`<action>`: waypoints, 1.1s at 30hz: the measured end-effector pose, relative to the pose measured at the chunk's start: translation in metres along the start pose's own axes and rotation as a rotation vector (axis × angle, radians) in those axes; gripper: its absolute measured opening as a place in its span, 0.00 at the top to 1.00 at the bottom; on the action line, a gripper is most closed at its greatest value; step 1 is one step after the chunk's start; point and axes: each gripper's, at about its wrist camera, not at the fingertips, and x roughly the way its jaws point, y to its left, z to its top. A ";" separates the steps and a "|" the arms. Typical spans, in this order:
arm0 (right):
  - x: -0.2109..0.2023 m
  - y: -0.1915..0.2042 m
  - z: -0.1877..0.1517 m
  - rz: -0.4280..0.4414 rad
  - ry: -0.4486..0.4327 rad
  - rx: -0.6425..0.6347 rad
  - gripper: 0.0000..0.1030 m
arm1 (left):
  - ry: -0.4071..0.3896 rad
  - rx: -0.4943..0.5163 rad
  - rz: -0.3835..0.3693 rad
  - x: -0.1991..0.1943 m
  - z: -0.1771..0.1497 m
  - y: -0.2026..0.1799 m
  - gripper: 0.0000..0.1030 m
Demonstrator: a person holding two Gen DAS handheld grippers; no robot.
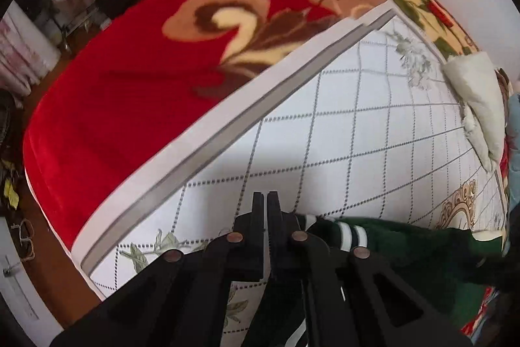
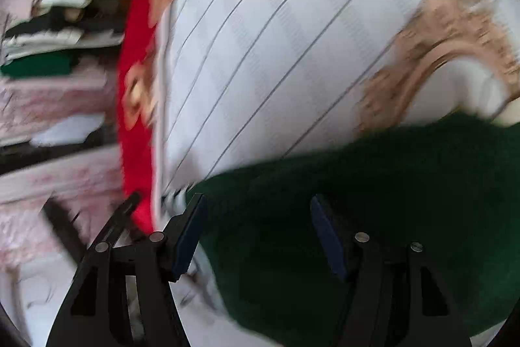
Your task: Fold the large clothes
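A dark green garment (image 1: 406, 246) with a white-striped cuff (image 1: 351, 233) lies on the white quilted sheet (image 1: 357, 126) of the bed. In the left wrist view my left gripper (image 1: 267, 200) points steeply down at the sheet. Its black fingers (image 1: 258, 217) are pressed together, and the striped cuff comes out from behind the right one. In the blurred right wrist view the green garment (image 2: 373, 184) spreads under my right gripper (image 2: 260, 217). This gripper's blue-padded fingers (image 2: 190, 236) stand wide apart over the cloth without pressing it.
A red floral blanket (image 1: 130, 93) hangs off the bed's far side beyond a grey-piped edge. A pale padded garment (image 1: 474, 106) lies at the right. A stack of folded clothes (image 2: 48, 31) sits to the left of the bed. Brown floor (image 1: 42, 236) shows below.
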 end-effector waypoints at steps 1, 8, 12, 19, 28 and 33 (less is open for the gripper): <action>0.014 0.005 0.001 0.000 0.033 -0.015 0.44 | 0.004 0.000 0.010 -0.001 -0.005 0.002 0.93; 0.058 0.004 0.048 0.005 -0.068 0.068 0.70 | 0.004 0.017 0.084 0.007 -0.019 0.005 0.25; 0.028 0.003 0.040 0.057 -0.117 0.077 0.68 | 0.031 0.025 0.017 0.007 -0.024 -0.002 0.14; -0.018 -0.041 -0.001 0.046 -0.178 0.167 0.57 | 0.084 -0.033 -0.115 0.013 -0.021 -0.014 0.15; -0.015 -0.079 -0.019 0.033 -0.163 0.238 0.57 | 0.215 -0.152 -0.344 0.029 -0.023 -0.004 0.15; -0.005 -0.074 -0.014 0.011 -0.146 0.221 0.57 | 0.197 0.028 -0.216 0.054 -0.026 -0.045 0.19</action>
